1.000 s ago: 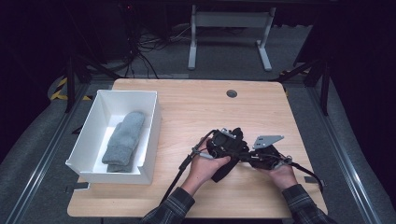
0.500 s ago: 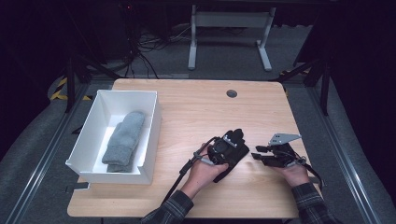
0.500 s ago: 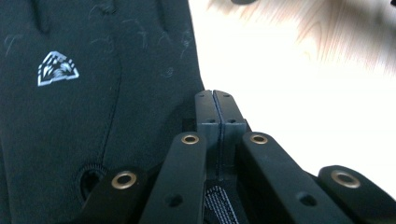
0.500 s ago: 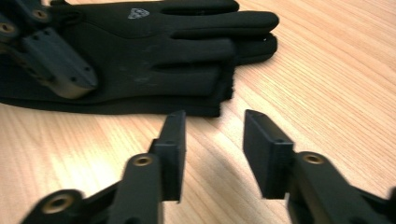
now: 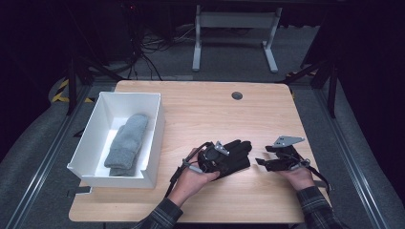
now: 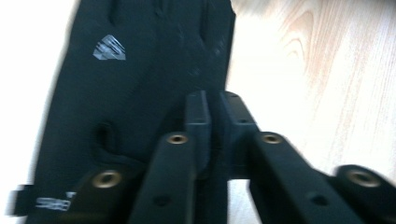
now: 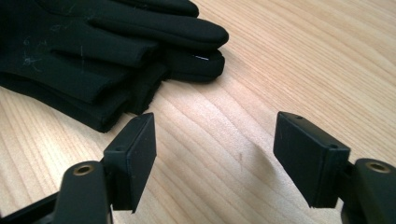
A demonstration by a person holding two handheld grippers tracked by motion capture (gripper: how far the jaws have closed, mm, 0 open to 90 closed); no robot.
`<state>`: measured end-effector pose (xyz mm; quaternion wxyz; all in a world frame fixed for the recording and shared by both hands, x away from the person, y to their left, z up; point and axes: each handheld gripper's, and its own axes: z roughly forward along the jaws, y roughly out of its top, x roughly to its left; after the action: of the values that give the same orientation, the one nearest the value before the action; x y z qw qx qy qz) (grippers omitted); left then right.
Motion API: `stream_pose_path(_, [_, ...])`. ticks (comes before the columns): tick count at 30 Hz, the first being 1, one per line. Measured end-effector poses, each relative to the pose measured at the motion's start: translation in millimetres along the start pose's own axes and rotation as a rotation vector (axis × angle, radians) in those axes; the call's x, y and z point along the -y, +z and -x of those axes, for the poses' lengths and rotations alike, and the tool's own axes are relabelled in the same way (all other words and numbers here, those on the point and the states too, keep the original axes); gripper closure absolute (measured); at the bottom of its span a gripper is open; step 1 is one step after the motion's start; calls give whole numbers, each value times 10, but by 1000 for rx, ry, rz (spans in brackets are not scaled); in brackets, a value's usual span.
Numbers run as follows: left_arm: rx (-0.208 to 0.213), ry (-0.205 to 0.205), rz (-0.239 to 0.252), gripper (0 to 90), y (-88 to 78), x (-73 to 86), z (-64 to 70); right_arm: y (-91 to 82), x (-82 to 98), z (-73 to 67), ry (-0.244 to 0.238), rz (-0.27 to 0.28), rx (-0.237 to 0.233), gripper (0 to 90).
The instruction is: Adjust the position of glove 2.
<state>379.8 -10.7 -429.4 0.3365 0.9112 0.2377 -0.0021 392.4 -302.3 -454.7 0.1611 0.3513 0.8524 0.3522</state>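
White bin (image 5: pixel 155 129) is sitting at the table's (image 5: pixel 210 114) left edge, overhanging it a bit. Grey sock (image 5: pixel 126 144) is lying lengthwise inside the bin, folded, cuff end toward the near wall. Dark round grommet (image 5: pixel 237 95) is sitting in the wood near the far edge. Grey desk frame (image 5: pixel 234 28) is standing on the floor beyond, cables (image 5: pixel 143 47) trailing left of it.

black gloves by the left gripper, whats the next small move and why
Probably lift the black gloves a little and carry them left toward the white box, where grey socks already lie. The left gripper has its jaws nearly together over the gloves' cuff end, though a firm pinch can't be confirmed. The right gripper has just been opening and stands clear, nothing between its jaws.
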Motion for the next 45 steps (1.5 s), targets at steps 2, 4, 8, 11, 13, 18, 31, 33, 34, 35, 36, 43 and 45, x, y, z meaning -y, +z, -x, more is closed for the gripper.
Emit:
stream_pose_path(2, [-27,39,4,714,-54,-30,-46,-1,2,1,0,1,8,293])
stream_pose_path(4, [-43,60,11,623,-111,-63,-130,9,38,32,13,8,2,293])
stream_pose_path(8, [-60,86,-3,510,-121,-113,-263,21,90,105,31,-3,17,285])
stream_pose_path(11, [-63,85,-16,431,-91,-130,-319,18,101,122,34,3,26,285])
stream_pose_path(13, [-54,86,-26,407,-43,-134,-375,27,108,111,25,8,27,271])
stream_pose_path(18, [-38,99,-66,396,62,-120,-437,32,119,105,23,19,26,269])
stream_pose_path(31, [-10,51,-79,283,178,-74,-509,32,142,86,18,40,24,287])
stream_pose_path(33, [4,48,-75,313,181,-67,-507,32,143,85,18,41,25,287])
stream_pose_path(34, [11,45,-76,332,180,-64,-507,33,144,84,18,42,25,287])
stream_pose_path(35, [22,38,-77,403,178,-61,-504,33,145,83,19,44,25,288])
stream_pose_path(36, [38,34,-75,403,177,-59,-498,33,145,83,19,44,25,288])
stream_pose_path(43, [82,-4,-102,648,160,-69,-443,32,152,81,18,49,27,293])
stream_pose_path(45, [77,-6,-111,672,152,-80,-432,30,156,79,18,51,25,295])
